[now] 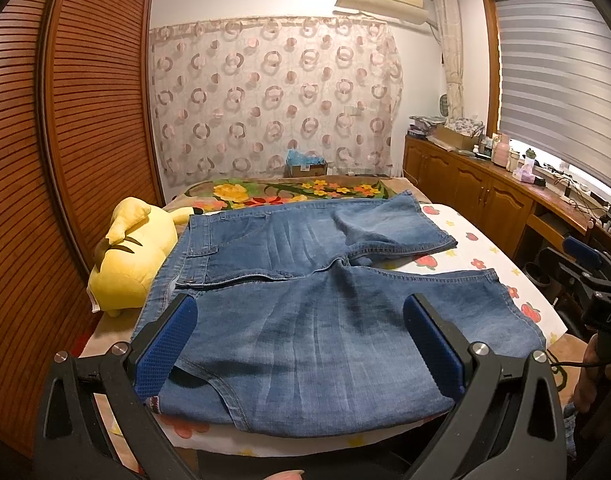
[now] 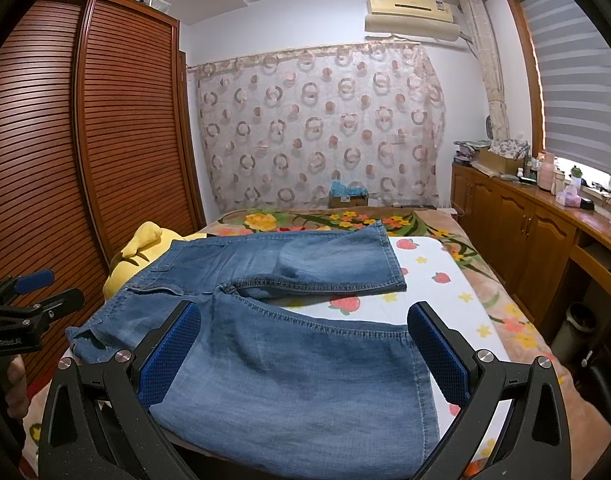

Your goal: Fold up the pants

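Pants (image 1: pixel 305 304) of blue denim lie spread flat across the middle of both views on a white strawberry-print sheet (image 1: pixel 477 240), waistband toward the left of the frame beside a yellow plush toy (image 1: pixel 125 264), the two short legs reaching right. Left gripper (image 1: pixel 301 344) fills the bottom of its view with blue pads wide apart, holding nothing. Right gripper (image 2: pixel 305 356) sits likewise at the bottom of its own view, spread wide and empty.
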{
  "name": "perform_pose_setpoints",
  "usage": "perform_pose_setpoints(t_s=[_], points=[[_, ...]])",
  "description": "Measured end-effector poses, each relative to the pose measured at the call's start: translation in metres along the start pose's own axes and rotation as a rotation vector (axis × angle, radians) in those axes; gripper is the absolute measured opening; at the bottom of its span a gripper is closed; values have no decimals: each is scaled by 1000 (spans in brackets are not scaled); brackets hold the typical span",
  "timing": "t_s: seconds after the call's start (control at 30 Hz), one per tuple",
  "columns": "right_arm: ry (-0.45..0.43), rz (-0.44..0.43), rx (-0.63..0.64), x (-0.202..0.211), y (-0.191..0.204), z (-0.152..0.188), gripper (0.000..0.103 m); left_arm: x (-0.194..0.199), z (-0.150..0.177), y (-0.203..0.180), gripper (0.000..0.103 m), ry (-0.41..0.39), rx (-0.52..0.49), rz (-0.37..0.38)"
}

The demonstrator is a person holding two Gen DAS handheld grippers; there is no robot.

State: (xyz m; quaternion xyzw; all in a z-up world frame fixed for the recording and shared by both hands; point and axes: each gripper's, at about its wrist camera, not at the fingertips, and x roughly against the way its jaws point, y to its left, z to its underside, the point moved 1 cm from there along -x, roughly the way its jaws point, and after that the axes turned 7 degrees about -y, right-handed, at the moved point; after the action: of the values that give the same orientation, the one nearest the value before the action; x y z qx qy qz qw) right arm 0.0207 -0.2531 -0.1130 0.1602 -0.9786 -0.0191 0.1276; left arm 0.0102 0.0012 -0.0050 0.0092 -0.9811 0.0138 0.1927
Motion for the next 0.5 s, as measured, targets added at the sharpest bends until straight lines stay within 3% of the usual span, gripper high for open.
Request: perform_pose_setpoints(t_s=[0.5], points=[[2,0,0,0,1,-1,103,1,0,-1,103,-3,-4,-2]])
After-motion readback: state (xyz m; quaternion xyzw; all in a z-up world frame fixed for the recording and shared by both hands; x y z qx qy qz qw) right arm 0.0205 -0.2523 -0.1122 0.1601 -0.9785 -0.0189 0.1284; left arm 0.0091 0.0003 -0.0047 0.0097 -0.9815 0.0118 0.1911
